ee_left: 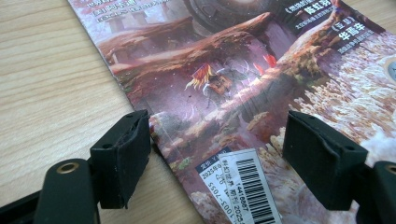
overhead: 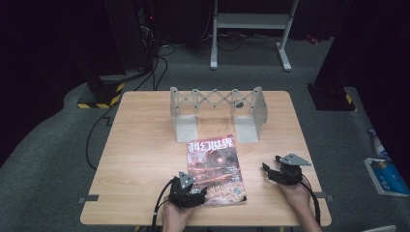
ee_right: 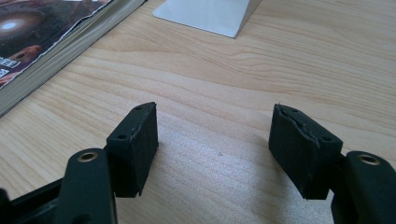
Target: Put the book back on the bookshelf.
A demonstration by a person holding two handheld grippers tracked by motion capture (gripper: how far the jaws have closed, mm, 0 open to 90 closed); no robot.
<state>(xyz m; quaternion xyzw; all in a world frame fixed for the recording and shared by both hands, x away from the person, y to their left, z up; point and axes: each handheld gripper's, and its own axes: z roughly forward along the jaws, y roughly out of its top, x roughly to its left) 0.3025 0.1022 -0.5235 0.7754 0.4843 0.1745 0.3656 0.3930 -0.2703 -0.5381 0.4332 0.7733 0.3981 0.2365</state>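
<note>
While the left gripper (ee_left: 217, 154) straddles the magazine (overhead: 215, 169) corner, jaws wide, the pickup looks barely begun. Next it likely must close on that edge; the right gripper (ee_right: 215, 149) waits wide and empty over the table (overhead: 140, 159).

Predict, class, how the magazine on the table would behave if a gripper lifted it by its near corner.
The magazine would probably sag: it is a thin, soft-covered stack of pages lying flat. Its glossy cover may slip between the left gripper's pads. Pushed along the smooth wooden table, it would likely slide, not roll or tip.
</note>
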